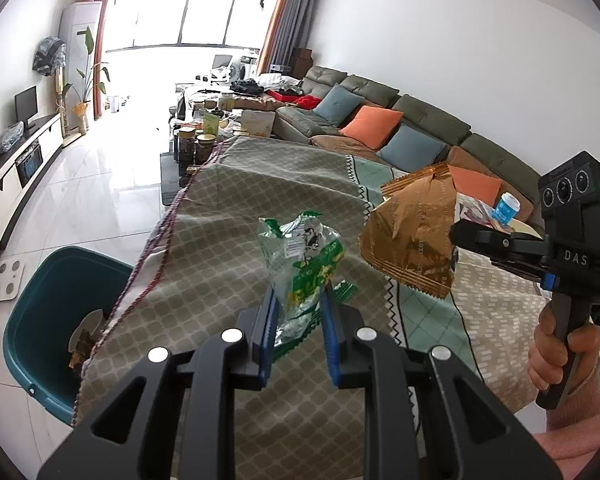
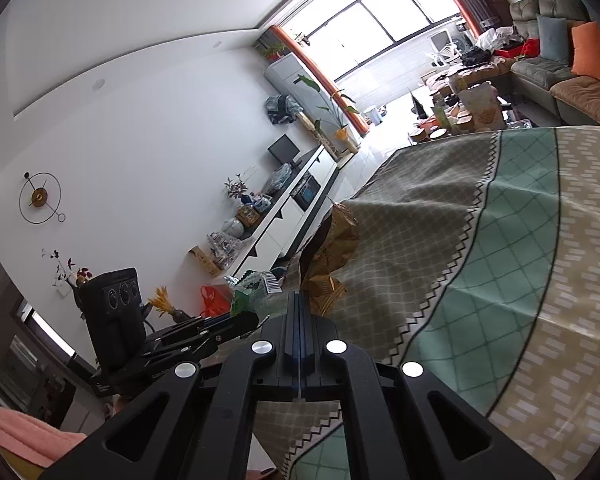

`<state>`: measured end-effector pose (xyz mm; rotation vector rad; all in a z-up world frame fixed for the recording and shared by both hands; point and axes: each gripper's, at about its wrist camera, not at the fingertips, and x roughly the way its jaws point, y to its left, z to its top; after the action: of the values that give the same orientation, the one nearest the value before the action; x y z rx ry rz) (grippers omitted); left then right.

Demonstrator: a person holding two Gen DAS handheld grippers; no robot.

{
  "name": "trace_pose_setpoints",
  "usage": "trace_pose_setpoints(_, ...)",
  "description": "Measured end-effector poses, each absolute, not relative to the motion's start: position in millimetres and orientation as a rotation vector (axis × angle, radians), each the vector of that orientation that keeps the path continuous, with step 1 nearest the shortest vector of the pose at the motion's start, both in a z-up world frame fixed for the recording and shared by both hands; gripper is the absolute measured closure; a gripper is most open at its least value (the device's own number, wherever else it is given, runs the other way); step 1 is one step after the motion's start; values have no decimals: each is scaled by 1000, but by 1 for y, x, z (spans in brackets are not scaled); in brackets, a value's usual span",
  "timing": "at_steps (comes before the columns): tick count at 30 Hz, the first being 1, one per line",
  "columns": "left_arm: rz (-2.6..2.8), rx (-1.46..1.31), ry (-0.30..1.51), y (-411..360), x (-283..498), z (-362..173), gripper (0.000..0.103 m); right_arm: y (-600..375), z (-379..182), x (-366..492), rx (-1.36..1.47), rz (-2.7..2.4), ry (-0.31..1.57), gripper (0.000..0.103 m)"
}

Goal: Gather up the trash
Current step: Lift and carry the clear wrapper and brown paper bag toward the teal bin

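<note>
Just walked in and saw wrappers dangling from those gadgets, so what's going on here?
A person is clearing trash off a table covered in a patterned cloth, with a handheld gripper in each hand. The left gripper has its jaws closed on a crumpled green and clear plastic wrapper. The right gripper is shut on a gold-brown foil snack bag. Both pieces are held up above the cloth. A teal plastic bin stands on the floor by the table's left edge, with some trash already inside.
</note>
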<state>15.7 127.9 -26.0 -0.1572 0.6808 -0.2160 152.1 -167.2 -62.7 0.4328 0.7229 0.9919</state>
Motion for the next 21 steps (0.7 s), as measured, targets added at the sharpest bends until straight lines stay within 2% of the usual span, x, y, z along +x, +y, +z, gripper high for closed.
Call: trace_pose_setpoints(21, -129, -173, 664, 159, 1, -24, 81, -135, -61, 154, 401, 1086, 743, 102)
